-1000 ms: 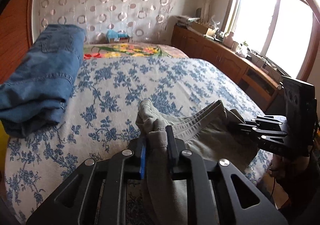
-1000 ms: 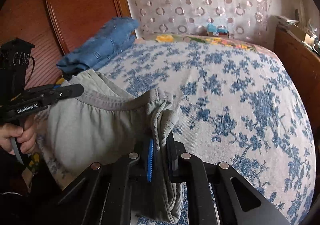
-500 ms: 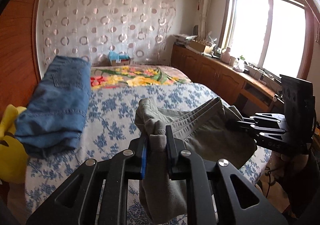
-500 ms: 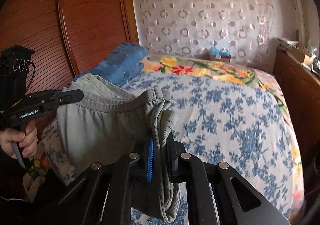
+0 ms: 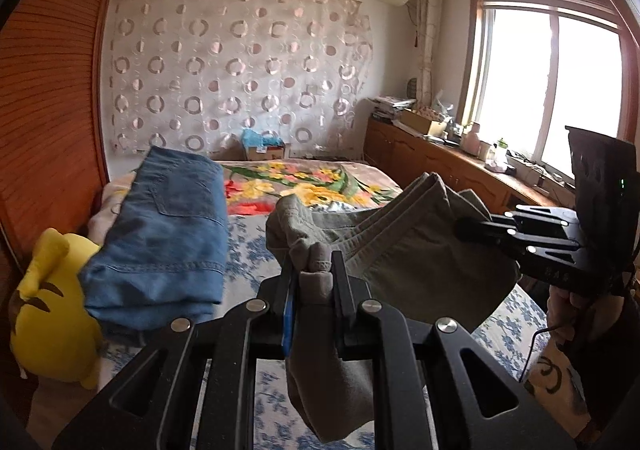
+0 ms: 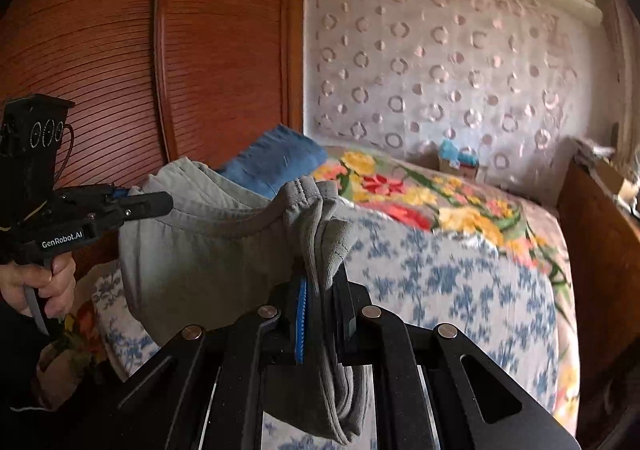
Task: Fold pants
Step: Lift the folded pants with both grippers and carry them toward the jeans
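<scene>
Grey-green pants (image 5: pixel 404 250) hang in the air above the bed, stretched by the waistband between both grippers. My left gripper (image 5: pixel 314 270) is shut on one bunched end of the waistband, cloth drooping below its jaws. At the other end my right gripper (image 6: pixel 320 282) is shut on the pants (image 6: pixel 208 250) too, folds hanging under it. In the left wrist view the right gripper (image 5: pixel 464 224) shows at the right, held by a hand; in the right wrist view the left gripper (image 6: pixel 160 202) shows at the left, with a hand on its handle.
Folded blue jeans (image 5: pixel 168 226) lie at the bed's left side beside a yellow plush toy (image 5: pixel 48 310). The bed (image 6: pixel 460 290) has a blue-flowered sheet and a bright flowered blanket (image 5: pixel 300 186). A wooden wardrobe (image 6: pixel 120 70) stands left, a low cabinet (image 5: pixel 440 170) under the window right.
Both grippers have risen with the pants, lifting the cloth clear of the bed. The views have tilted up, showing more wall, window and wardrobe. Both grips are unchanged.
</scene>
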A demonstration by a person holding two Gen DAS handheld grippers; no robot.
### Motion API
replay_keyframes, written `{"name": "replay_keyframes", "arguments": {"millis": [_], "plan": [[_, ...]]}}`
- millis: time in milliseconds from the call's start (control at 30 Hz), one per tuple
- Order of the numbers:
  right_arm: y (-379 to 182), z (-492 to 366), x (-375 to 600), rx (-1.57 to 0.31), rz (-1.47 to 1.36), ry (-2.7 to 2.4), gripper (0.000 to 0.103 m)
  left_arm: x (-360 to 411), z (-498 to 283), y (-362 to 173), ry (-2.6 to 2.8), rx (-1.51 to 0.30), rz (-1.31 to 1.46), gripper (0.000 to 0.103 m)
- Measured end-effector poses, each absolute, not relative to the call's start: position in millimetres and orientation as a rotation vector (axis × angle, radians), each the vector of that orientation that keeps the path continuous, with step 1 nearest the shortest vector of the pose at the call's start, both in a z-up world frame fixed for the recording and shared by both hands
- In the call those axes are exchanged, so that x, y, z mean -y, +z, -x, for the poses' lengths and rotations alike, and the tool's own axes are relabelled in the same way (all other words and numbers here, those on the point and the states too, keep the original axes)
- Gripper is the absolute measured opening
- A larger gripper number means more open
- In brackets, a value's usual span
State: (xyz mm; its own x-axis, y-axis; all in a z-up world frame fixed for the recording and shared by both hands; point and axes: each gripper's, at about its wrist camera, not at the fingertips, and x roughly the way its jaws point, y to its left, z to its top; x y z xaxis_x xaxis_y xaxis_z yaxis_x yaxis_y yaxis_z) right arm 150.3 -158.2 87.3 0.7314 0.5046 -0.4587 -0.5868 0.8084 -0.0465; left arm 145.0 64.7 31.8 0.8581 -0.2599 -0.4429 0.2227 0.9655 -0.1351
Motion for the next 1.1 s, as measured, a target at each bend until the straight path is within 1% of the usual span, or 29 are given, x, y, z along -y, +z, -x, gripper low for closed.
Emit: {"name": "replay_keyframes", "arguments": {"millis": [467, 867, 1100], "plan": [[98, -241, 116, -0.415, 0.274, 0.666, 0.01, -118, -187, 44, -0.152, -0.443, 0.094, 0.016], [76, -324, 83, -0.428, 0.287, 0.72, 0.01, -148, -242, 24, -0.081, -0.472, 0.107, 0.016], [68, -369, 63, -0.412, 0.294, 0.752, 0.01, -163, -259, 13, -0.05, -0.484, 0.142, 0.016]]}}
